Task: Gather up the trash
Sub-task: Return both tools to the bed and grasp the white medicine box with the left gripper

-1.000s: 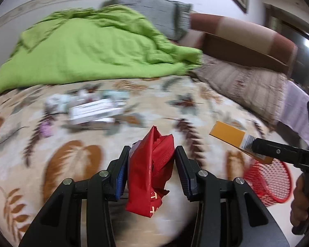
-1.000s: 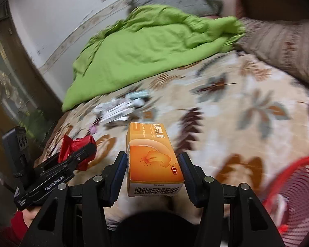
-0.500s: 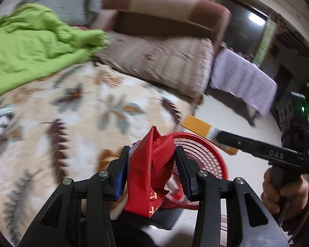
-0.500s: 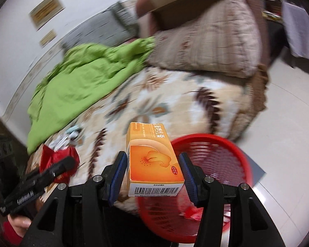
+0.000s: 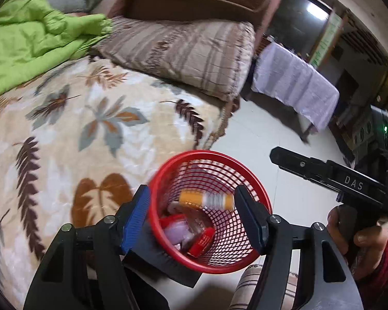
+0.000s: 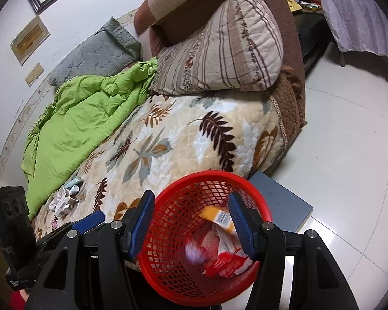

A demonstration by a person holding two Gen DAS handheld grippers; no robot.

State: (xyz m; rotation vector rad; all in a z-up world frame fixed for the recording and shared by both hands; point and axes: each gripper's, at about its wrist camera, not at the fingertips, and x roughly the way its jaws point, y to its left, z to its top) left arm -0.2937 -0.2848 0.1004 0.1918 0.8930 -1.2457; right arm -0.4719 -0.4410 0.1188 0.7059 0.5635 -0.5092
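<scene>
Trash fills part of the red basket (image 6: 168, 235) on the floor beside the bed (image 6: 183, 139): an orange box (image 5: 204, 200), blurred near the rim, and red wrappers (image 6: 227, 264) below. The left gripper (image 5: 192, 218) and right gripper (image 6: 190, 223) both stand apart and empty above it. A small heap of litter (image 6: 66, 199) remains on the bed, so I judge the job unfinished.

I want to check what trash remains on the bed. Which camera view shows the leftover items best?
The right wrist view: the leftover items lie on the blanket beside the green quilt, small but visible. The left wrist view does not show them.
</scene>
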